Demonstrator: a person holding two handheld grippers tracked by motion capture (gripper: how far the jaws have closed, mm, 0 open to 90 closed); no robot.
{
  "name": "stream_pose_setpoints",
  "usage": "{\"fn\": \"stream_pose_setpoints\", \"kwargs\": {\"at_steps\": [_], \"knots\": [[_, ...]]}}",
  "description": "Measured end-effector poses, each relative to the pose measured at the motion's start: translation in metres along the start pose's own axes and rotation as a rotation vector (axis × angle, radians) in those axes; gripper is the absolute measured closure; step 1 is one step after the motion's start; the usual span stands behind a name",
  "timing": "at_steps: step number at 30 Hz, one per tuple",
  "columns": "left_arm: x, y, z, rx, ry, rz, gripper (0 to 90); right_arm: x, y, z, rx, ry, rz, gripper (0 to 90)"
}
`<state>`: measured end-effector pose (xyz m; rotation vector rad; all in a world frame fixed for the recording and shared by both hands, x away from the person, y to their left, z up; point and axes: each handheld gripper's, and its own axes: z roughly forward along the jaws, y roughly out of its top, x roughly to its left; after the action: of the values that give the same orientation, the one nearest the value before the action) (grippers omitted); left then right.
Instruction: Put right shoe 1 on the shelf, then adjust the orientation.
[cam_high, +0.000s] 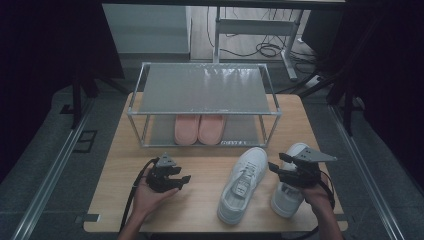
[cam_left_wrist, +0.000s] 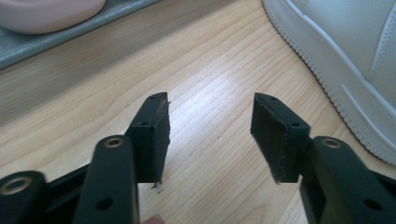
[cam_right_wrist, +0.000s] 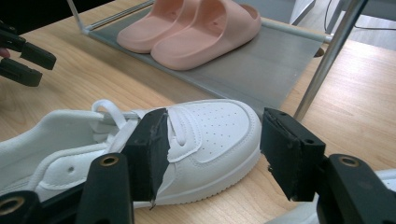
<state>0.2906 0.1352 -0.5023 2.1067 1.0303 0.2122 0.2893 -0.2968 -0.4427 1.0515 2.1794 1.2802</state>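
From the high view, a light wooden table (cam_high: 200, 200) stands on a grey floor in a dim room, bearing a metal shoe rack (cam_high: 202, 90) with pink slippers (cam_high: 199, 129) on its lower shelf; a white sneaker (cam_high: 243, 182) lies in front, toe toward the rack, long axis tilted right, a second sneaker (cam_high: 288, 192) under the right gripper (cam_high: 276, 169), the left gripper (cam_high: 184, 178) well left. In the left gripper view its jaws stand spread over bare wood, the sneaker's sole (cam_left_wrist: 327, 88) just beside. In the right gripper view the jaws stand spread above the sneaker (cam_right_wrist: 187, 140), gripping nothing.

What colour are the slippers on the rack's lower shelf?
Pink slippers; clearest in the right gripper view.
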Motion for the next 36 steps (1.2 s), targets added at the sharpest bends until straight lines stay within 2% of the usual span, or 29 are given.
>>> {"fn": "stream_pose_setpoints", "kwargs": {"at_steps": [8, 15, 17, 21, 23, 25, 28, 32, 36], "knots": [[0.003, -0.003, -0.007, -0.017, 0.010, -0.015, 40.2, 0.004, 0.001, -0.001, 0.004, 0.005, -0.009, 42.3], [0.003, -0.001, -0.008, -0.003, -0.015, -0.020, 37.3, 0.013, 0.001, -0.003, 0.021, 0.027, -0.034, 43.4], [0.003, 0.000, -0.008, -0.001, -0.017, -0.017, 37.4, 0.016, 0.002, -0.004, 0.031, 0.039, -0.047, 45.3], [0.002, 0.002, -0.010, -0.007, -0.020, -0.016, 37.6, 0.016, 0.001, -0.006, 0.045, 0.047, -0.039, 51.5], [0.001, 0.004, -0.011, -0.014, -0.019, -0.011, 37.8, 0.014, -0.001, -0.007, 0.067, 0.046, -0.042, 55.3], [0.000, 0.005, -0.012, -0.017, -0.019, -0.007, 38.0, 0.010, 0.000, -0.008, 0.088, 0.030, -0.036, 62.1], [-0.001, 0.005, -0.013, -0.015, -0.020, -0.009, 38.1, 0.005, 0.006, -0.006, 0.113, 0.035, -0.045, 71.9], [0.001, 0.005, -0.015, -0.021, -0.016, -0.022, 38.1, -0.003, 0.020, 0.007, 0.191, 0.041, -0.088, 82.0], [0.003, 0.004, -0.017, -0.026, -0.016, -0.033, 38.5, -0.009, 0.030, 0.024, 0.267, 0.045, -0.130, 87.1]]}}
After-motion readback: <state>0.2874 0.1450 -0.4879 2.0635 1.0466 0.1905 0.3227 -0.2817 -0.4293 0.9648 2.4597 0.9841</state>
